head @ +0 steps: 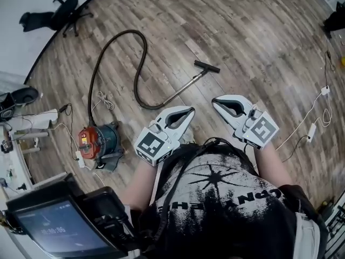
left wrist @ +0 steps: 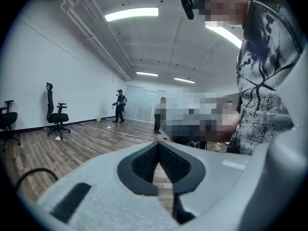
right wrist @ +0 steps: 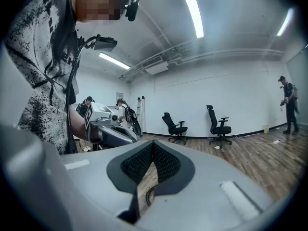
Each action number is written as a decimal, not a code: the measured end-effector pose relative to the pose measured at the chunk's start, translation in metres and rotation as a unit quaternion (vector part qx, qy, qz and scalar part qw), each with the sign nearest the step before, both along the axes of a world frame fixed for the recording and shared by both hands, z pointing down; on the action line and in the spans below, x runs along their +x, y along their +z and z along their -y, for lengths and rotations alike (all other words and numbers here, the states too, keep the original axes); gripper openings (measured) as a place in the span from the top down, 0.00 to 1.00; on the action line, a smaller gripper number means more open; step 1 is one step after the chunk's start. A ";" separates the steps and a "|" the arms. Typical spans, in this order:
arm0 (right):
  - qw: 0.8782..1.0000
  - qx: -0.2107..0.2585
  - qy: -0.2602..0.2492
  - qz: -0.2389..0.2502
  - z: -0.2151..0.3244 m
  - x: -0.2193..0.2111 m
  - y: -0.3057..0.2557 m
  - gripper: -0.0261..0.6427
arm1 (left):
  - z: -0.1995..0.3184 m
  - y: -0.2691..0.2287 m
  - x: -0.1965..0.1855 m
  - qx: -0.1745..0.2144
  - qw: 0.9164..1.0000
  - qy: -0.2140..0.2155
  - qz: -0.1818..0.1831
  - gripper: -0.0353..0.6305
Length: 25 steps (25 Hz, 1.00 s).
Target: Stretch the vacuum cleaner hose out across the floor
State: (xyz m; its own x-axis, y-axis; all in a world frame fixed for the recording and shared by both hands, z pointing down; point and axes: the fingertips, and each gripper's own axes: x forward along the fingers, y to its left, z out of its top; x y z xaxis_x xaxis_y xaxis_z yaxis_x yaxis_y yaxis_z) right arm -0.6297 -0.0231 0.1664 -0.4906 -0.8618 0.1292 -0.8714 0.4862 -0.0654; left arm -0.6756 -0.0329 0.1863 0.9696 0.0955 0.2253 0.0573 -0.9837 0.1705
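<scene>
progress: stretching not started; hose (head: 116,58) lies untouched in a hairpin arch on the floor, left of centre | axis: near-to-far, from canister (head: 99,141) near left, looping back to wand (head: 186,86), which points far right | left gripper (head: 190,110), right gripper (head: 215,101): jaws pressed together, empty

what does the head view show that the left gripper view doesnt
Only the head view: the vacuum cleaner, its wand and the right gripper. Only the left gripper view: ceiling lights and two people standing far off. Both: the left gripper, shut and empty, the wooden floor, the person's printed shirt, and the hose, though the left gripper view seems to catch just a black loop of it.
</scene>
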 end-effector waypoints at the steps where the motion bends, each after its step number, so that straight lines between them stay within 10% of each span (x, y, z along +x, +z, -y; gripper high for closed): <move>1: 1.000 -0.002 0.004 -0.001 0.007 -0.003 0.002 0.95 | 0.008 0.001 -0.002 -0.003 1.000 0.005 -0.002 0.94; 16: 0.999 0.014 0.005 -0.041 0.095 0.009 0.002 0.95 | 0.094 0.014 0.016 -0.035 0.999 0.024 -0.012 0.94; 25: 0.996 0.014 -0.081 -0.030 0.152 0.070 -0.007 0.95 | 0.146 0.009 0.064 -0.036 0.996 -0.082 -0.002 0.94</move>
